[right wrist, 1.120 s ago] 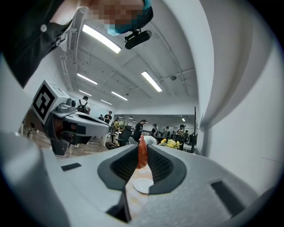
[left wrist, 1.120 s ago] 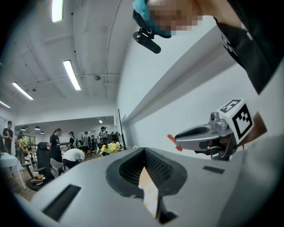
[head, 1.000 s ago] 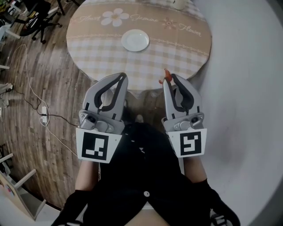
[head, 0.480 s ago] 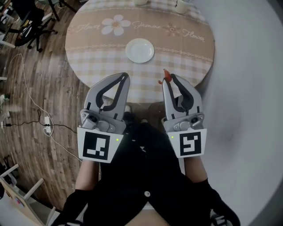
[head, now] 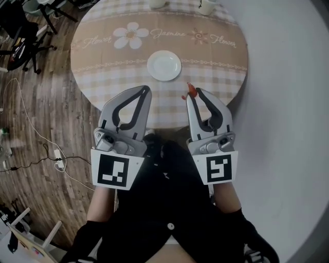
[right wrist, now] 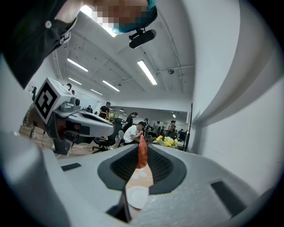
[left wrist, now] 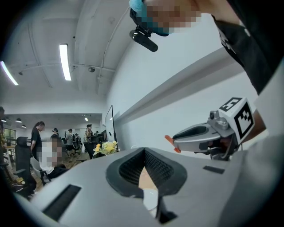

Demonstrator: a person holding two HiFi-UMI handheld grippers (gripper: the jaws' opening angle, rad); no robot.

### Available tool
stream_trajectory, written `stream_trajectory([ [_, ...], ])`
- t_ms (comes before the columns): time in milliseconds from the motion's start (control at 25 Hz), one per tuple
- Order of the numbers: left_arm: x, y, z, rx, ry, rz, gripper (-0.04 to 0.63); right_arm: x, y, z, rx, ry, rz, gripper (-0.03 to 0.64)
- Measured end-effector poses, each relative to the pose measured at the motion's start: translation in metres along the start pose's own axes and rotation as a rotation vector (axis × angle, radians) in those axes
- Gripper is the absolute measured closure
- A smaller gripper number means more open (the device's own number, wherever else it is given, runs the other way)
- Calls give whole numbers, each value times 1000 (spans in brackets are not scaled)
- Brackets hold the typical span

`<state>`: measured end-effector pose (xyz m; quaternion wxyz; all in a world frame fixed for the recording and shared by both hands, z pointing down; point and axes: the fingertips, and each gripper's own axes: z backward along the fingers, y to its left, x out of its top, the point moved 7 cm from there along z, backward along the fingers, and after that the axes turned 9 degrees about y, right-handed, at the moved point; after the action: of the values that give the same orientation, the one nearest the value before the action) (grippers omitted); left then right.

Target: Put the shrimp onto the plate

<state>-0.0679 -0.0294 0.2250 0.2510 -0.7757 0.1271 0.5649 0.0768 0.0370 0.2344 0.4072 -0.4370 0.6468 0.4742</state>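
Note:
A small white plate (head: 164,66) sits near the middle of the round table with the beige checked cloth (head: 103,67). My right gripper (head: 192,94) is shut on a red-orange shrimp (head: 191,91), held over the table's near edge, short of the plate and to its right. In the right gripper view the shrimp (right wrist: 142,152) stands pinched between the jaw tips, with the plate (right wrist: 136,196) seen through the gap below. My left gripper (head: 146,89) is shut with nothing in it, beside the right one. The left gripper view shows the right gripper (left wrist: 202,133) carrying the shrimp (left wrist: 171,142).
Two cups (head: 207,6) stand at the table's far edge. Wooden floor with cables (head: 36,128) and office chairs (head: 20,31) lies to the left. A pale wall surface (head: 288,113) runs along the right. People sit and stand in the office behind.
Both grippers and the view have shifted toward the table; the plate now lies closer ahead. The right gripper still holds the shrimp.

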Motion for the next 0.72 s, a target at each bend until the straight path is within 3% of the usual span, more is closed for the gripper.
stream_trajectory([
  [440,-4,23,-11,-52,-25,22,594,8,5,-23,-39,23,4,569],
  [720,2,18,-23,-44,-42,11,592,10,-2,-27,13,15,45,568],
])
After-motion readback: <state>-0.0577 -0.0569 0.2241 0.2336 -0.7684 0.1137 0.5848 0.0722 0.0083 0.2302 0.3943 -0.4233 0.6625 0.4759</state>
